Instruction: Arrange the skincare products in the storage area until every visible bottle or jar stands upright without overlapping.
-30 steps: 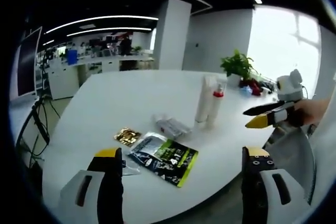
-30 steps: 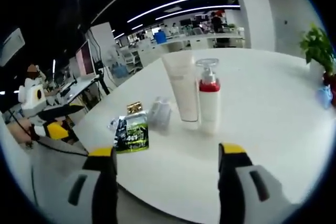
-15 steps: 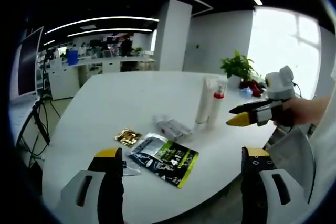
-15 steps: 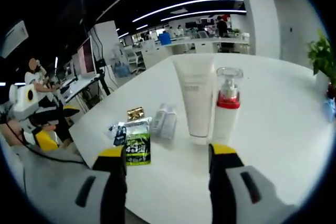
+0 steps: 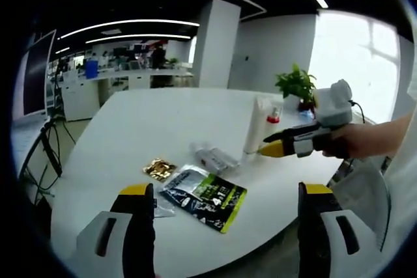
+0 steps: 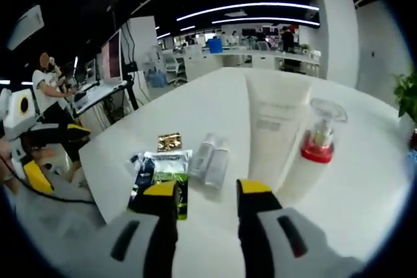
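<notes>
the step in hand is judged to be an approach: the right gripper point(image 6: 206, 190) is held low over the table point(image 6: 215, 105) with its jaws parted and nothing between them, aimed at the clear sachets point(image 6: 211, 159) lying flat just ahead. in the left gripper view the right gripper point(image 5: 287, 143) is seen from the side, reaching in near the tube point(image 5: 253, 127) and the pump bottle point(image 5: 272, 122); whether it touches them cannot be told there. the left gripper point(image 5: 221, 196) is held back at the table edge, jaws wide apart and empty.

the tube point(image 6: 273, 128) and the pump bottle point(image 6: 311, 154) stand upright, side by side and very close. the green pouch point(image 6: 164, 172), the gold sachet point(image 6: 169, 141) and the clear sachets lie flat, the pouch partly over a small clear wrapper point(image 5: 159, 208).

the next move is judged to call for a low, narrow pinch on one flat item without the tube being knocked. the tube stands just right of the path and could be tipped. a plant point(image 5: 296, 83) stands well behind.
</notes>
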